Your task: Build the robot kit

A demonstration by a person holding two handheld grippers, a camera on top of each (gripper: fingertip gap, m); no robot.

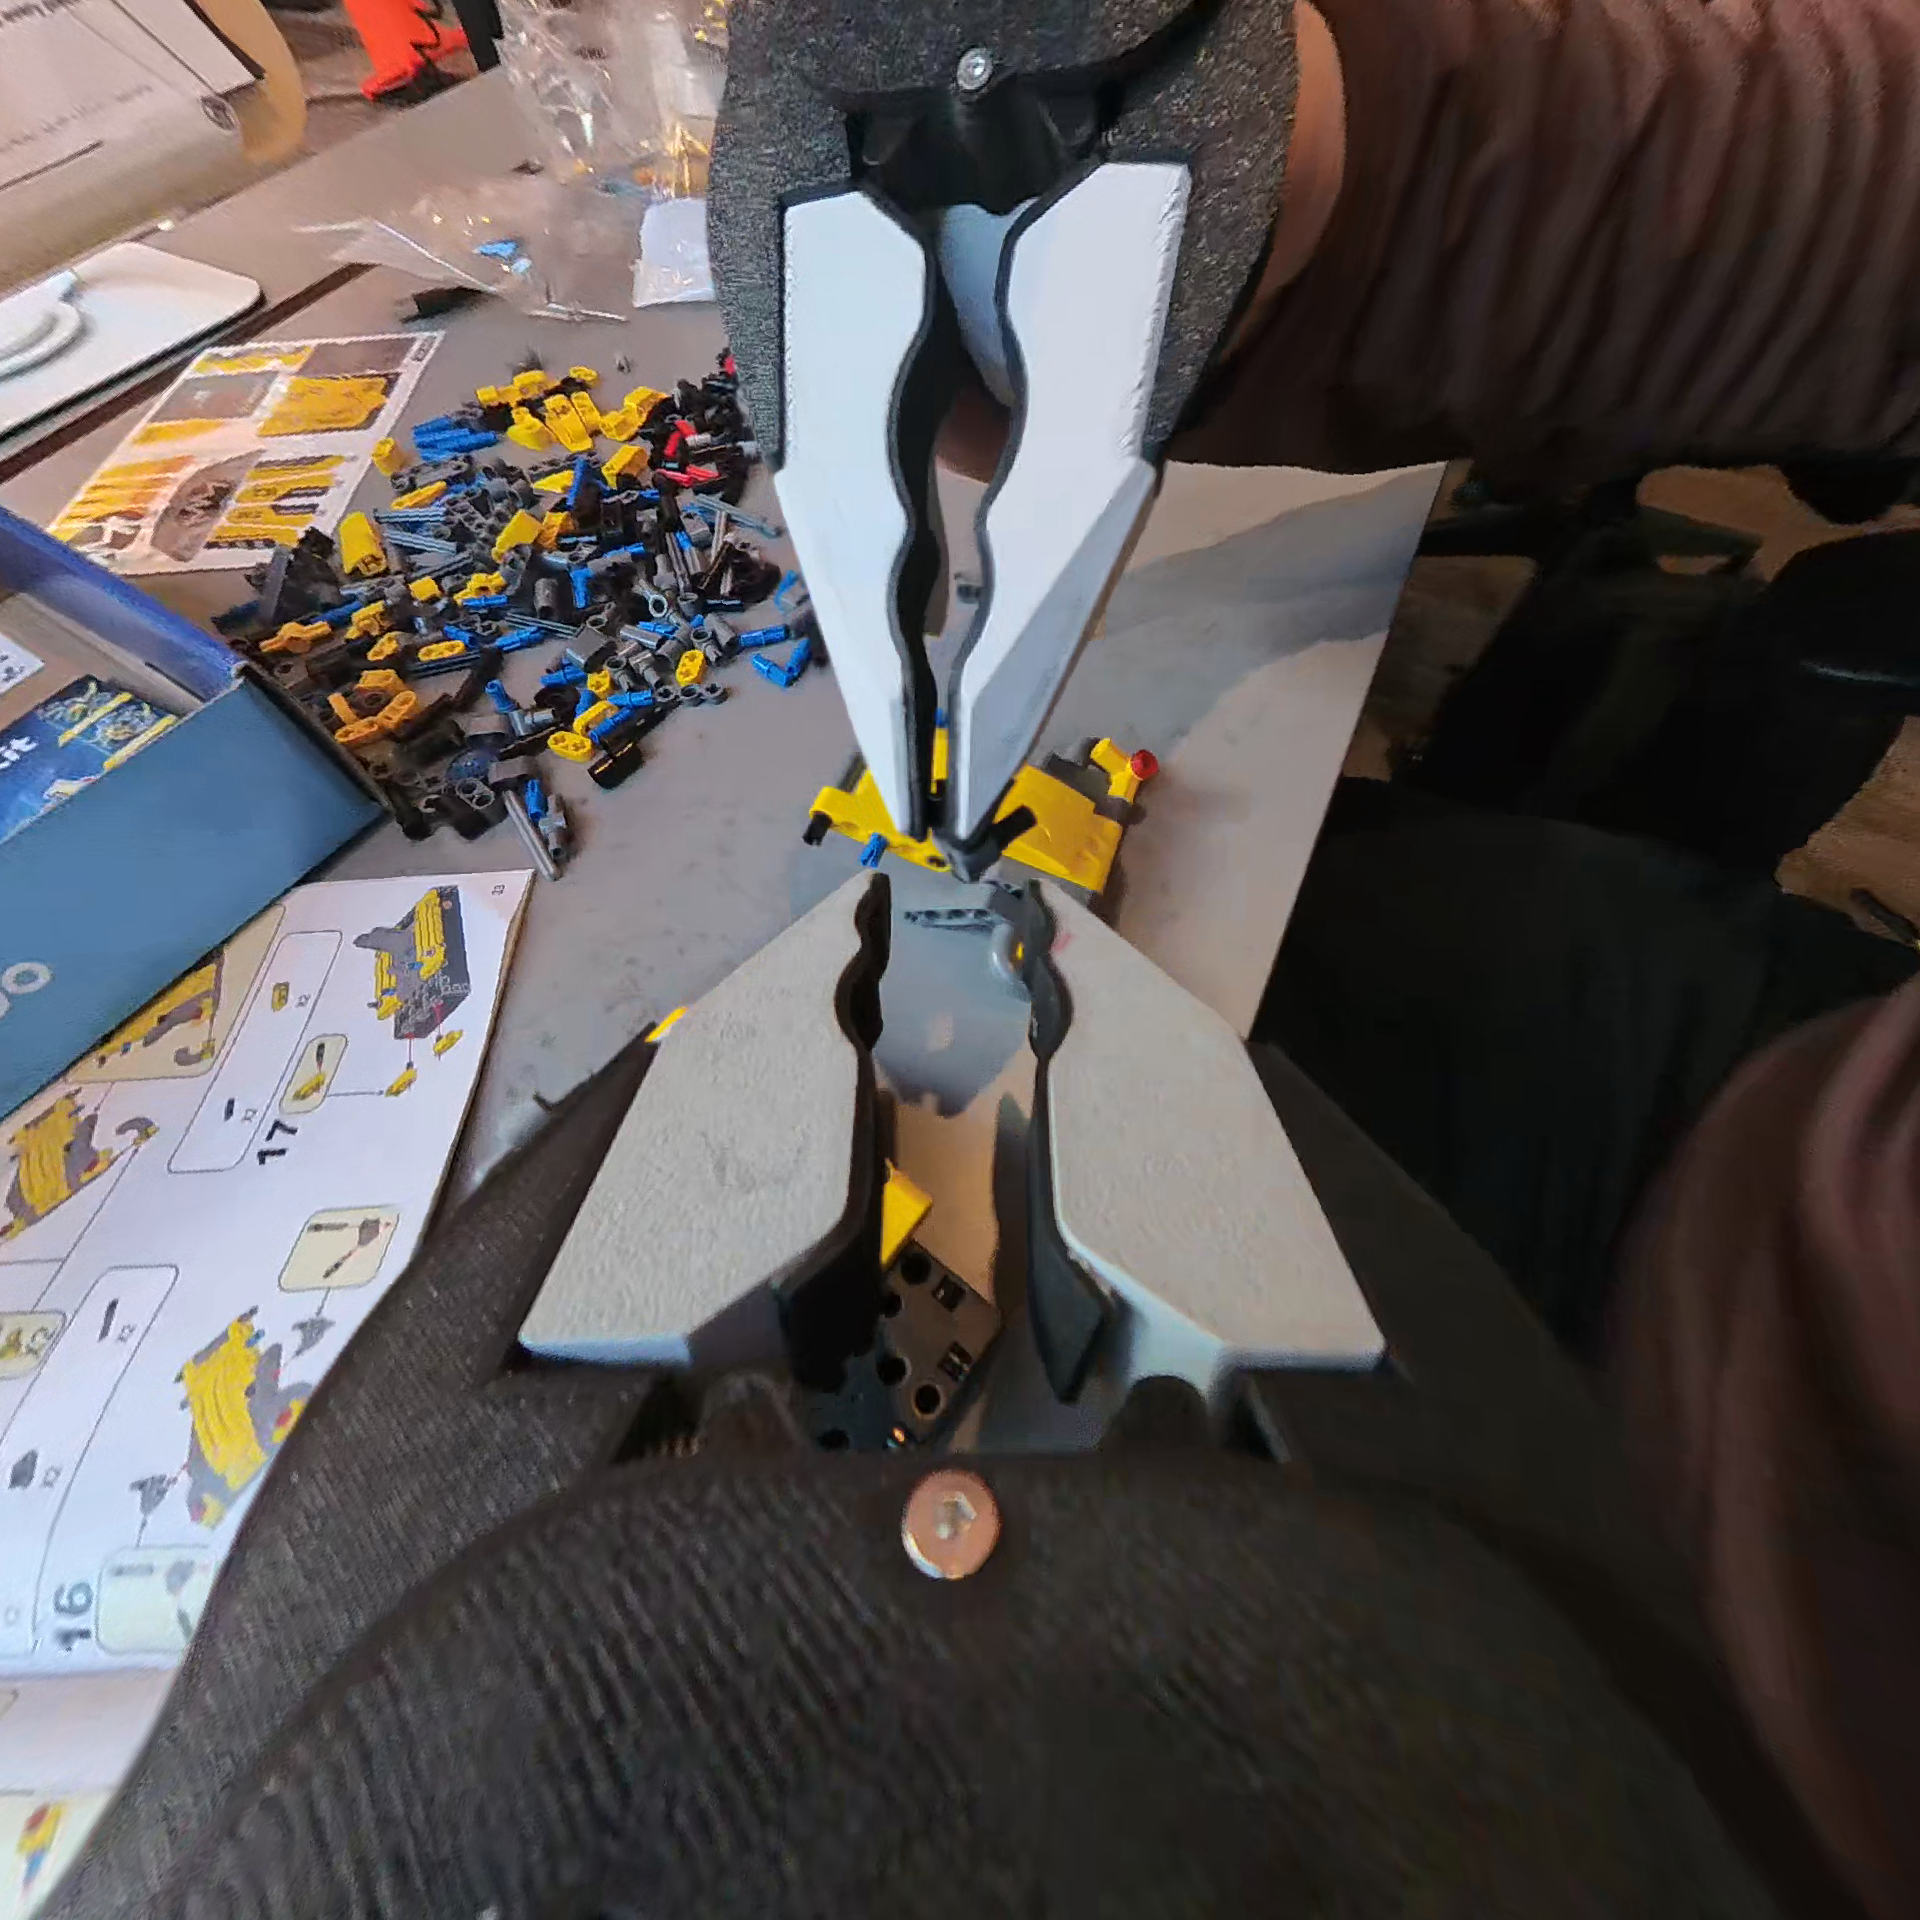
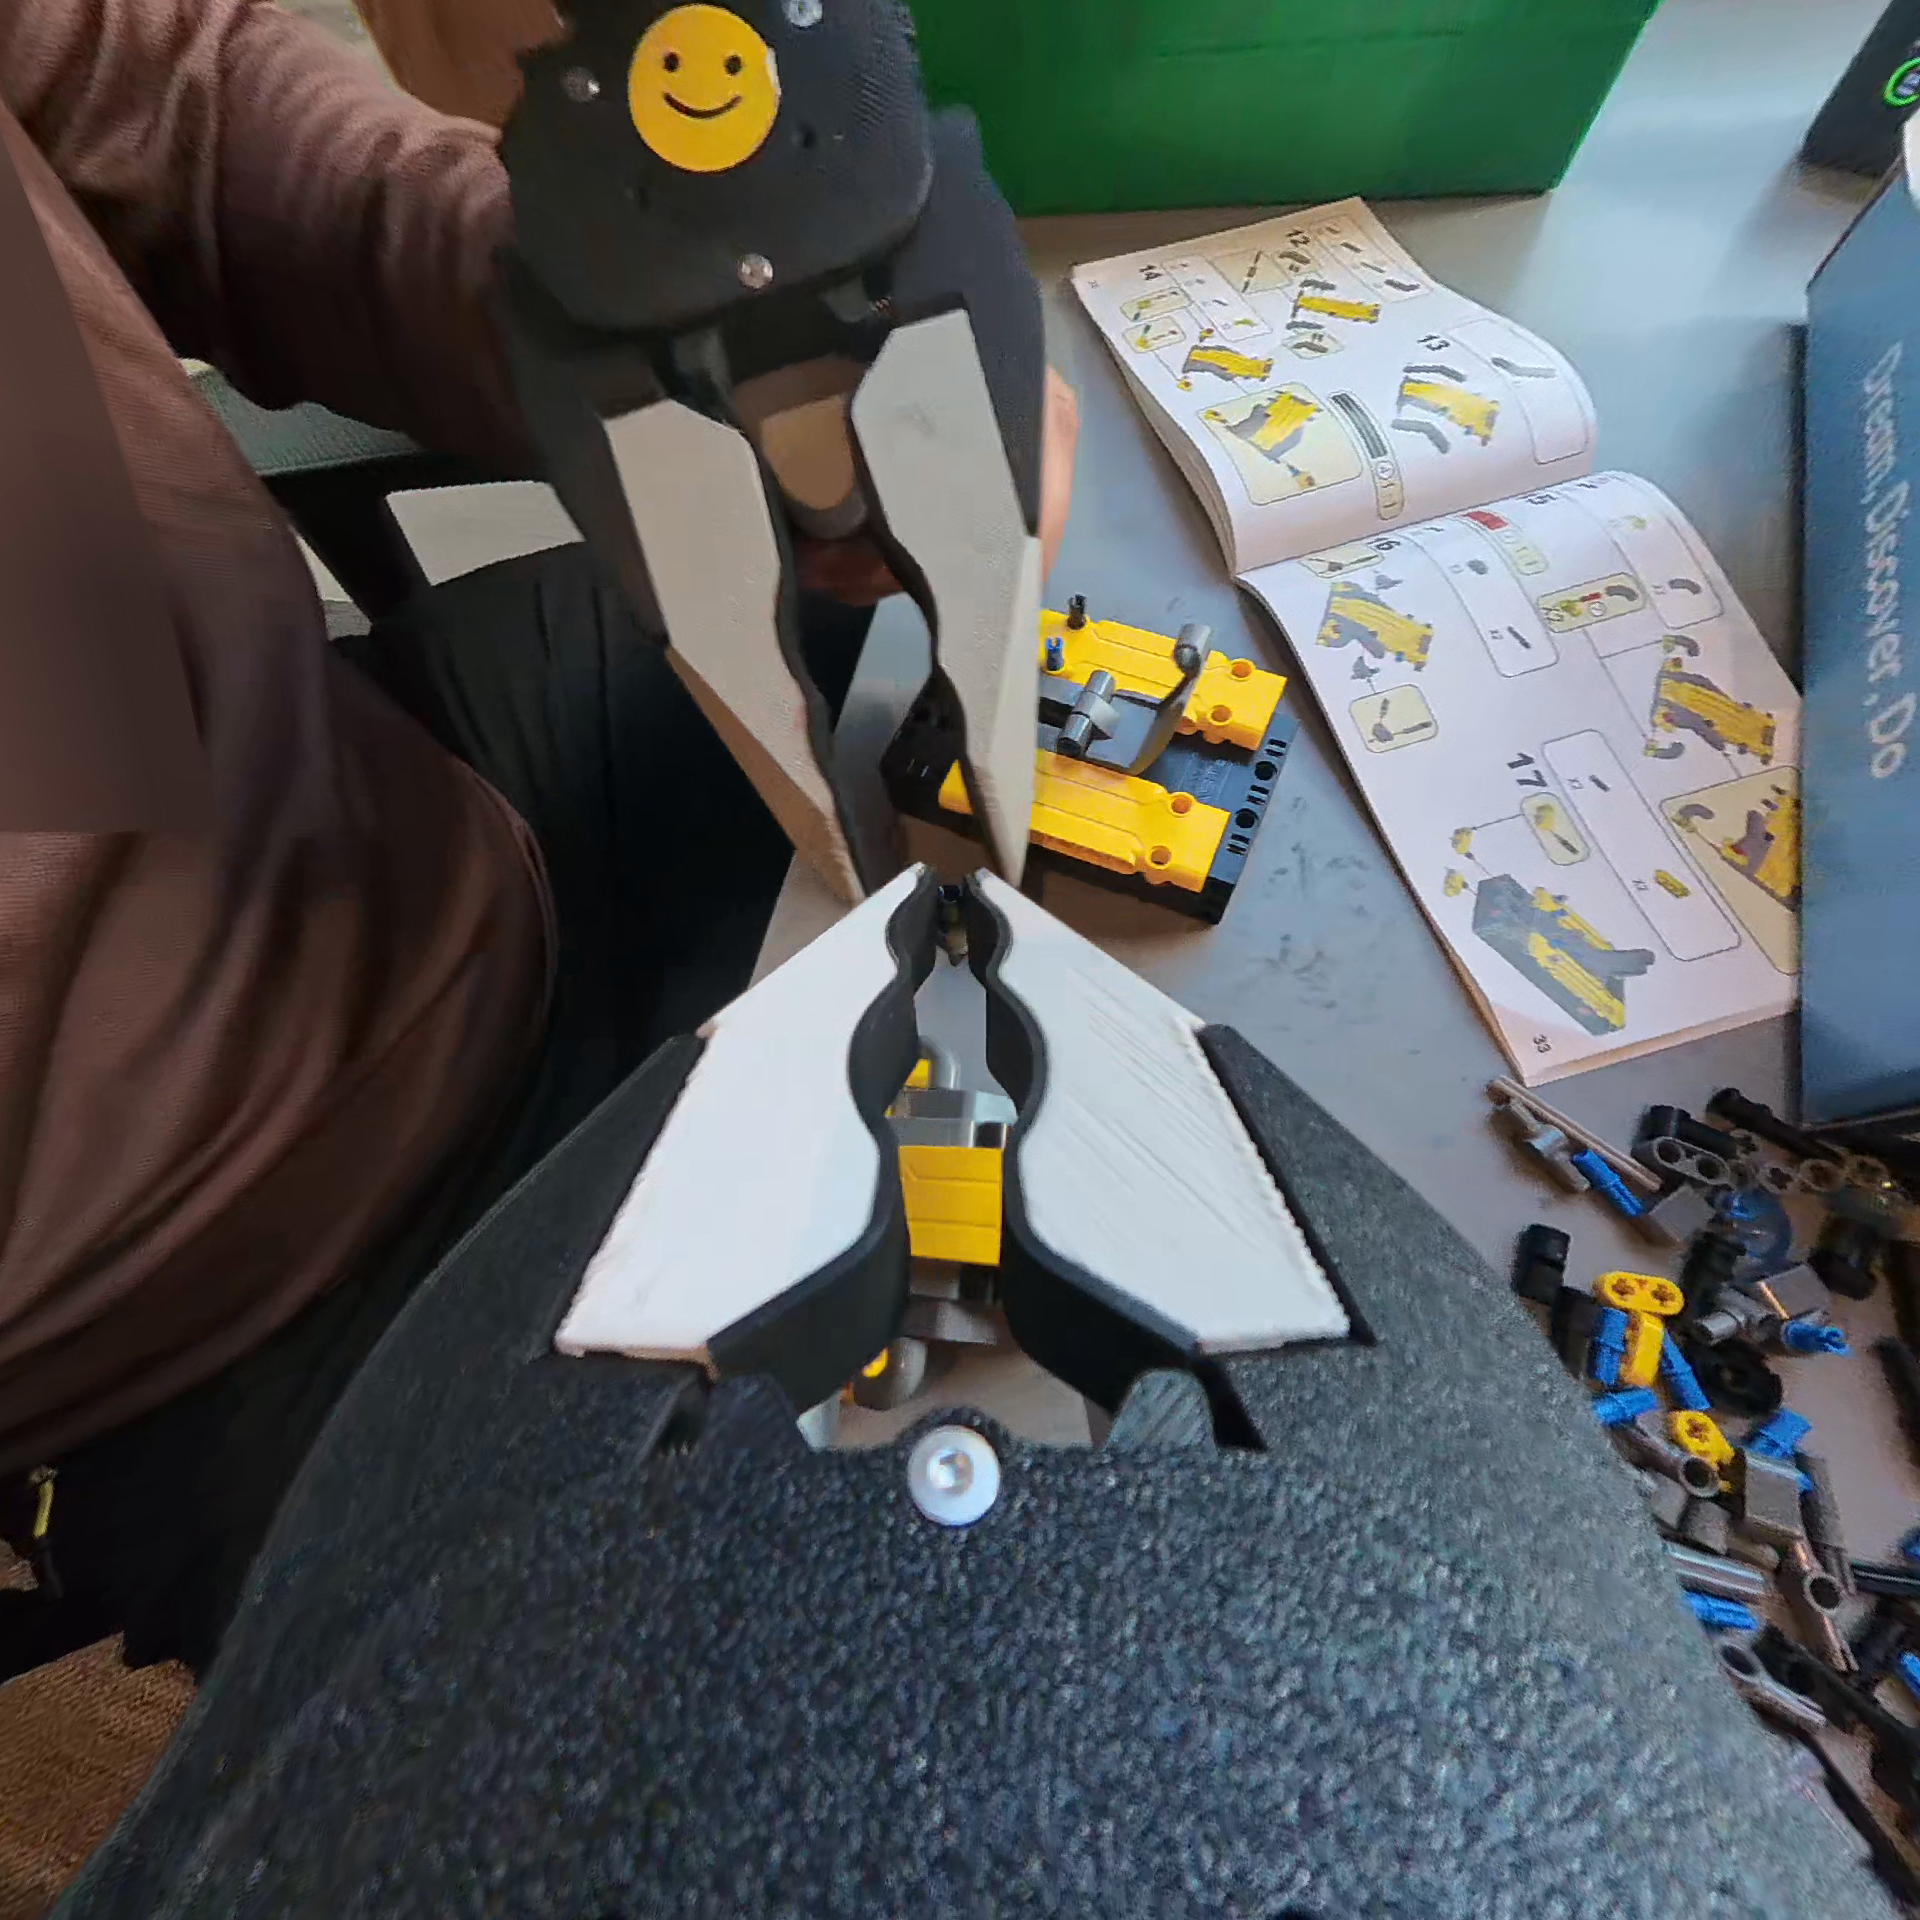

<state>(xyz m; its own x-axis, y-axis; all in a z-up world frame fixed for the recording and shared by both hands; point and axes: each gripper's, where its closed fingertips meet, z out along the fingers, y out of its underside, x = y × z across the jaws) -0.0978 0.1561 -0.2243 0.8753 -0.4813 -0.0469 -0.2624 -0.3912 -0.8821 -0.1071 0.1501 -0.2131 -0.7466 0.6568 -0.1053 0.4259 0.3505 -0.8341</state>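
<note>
My left gripper (image 1: pixel 956 894) is open. Its grey fingers (image 1: pixel 727 1143) stand on either side of one end of a yellow and black brick model (image 1: pixel 914 1309) that lies on the grey table (image 1: pixel 675 935). In the right wrist view this gripper (image 2: pixel 925 878) comes down from the top, over the model's (image 2: pixel 1143 821) near end. My right gripper (image 2: pixel 948 899) is shut on a small dark pin (image 2: pixel 951 928), tip to tip with the left one. It also shows in the left wrist view (image 1: pixel 951 842). A second yellow and grey assembly (image 2: pixel 951 1195) lies under it (image 1: pixel 1060 821).
A pile of loose blue, yellow and black parts (image 1: pixel 540 582) lies on the table and also shows in the right wrist view (image 2: pixel 1714 1351). An open instruction booklet (image 2: pixel 1455 623), a blue box (image 2: pixel 1860 623) and a green box (image 2: pixel 1247 94) stand around. The table edge (image 1: pixel 1330 779) runs close by the person's lap. Left and right tips are no more than a few centimetres apart.
</note>
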